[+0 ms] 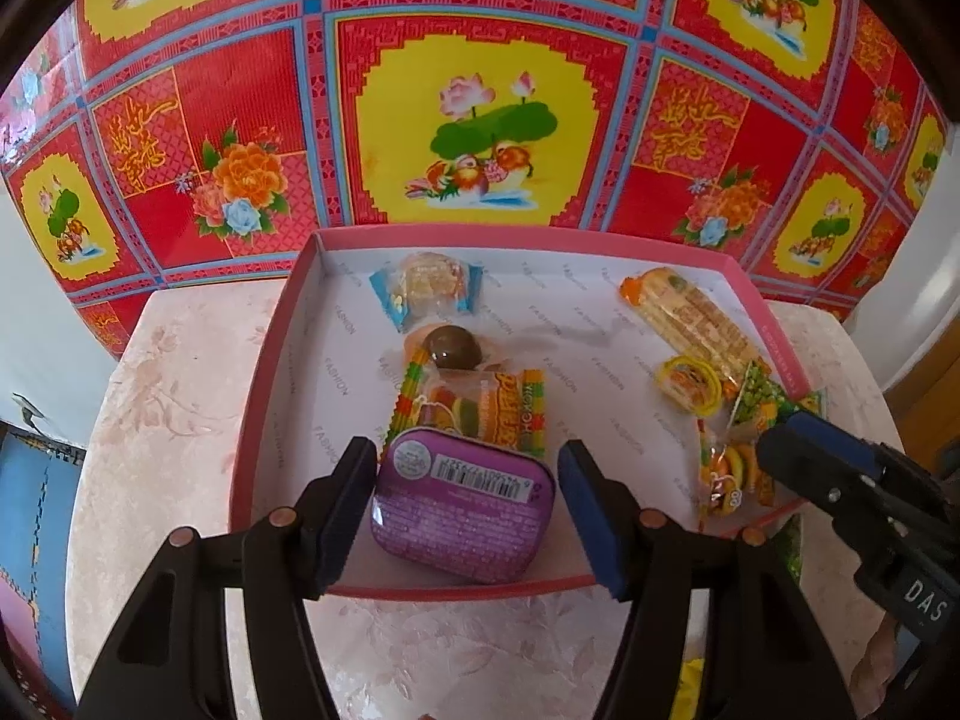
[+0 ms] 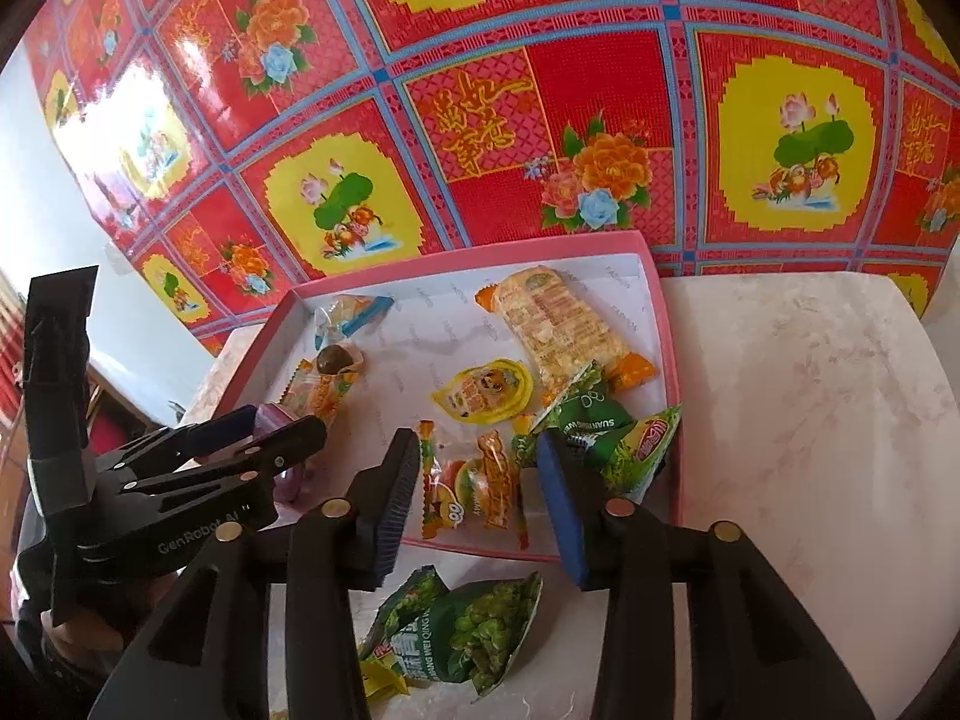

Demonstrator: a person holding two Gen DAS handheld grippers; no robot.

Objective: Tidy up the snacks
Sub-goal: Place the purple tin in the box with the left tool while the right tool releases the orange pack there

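Note:
A pink-rimmed box lid lies on the table and holds several snacks. My left gripper is open over its near edge, with a purple tin lying between the fingers, apart from the right pad. Behind the tin lie a gummy burger pack, a brown chocolate ball and a blue-ended candy. My right gripper is open above an orange gummy pack in the box. Green pea packs sit beside its right finger. More green packs lie on the table below it.
A long rice-cracker pack and a yellow round candy lie in the box's far right part. The table has a pale floral marble top. A red and yellow patterned sheet stands right behind it.

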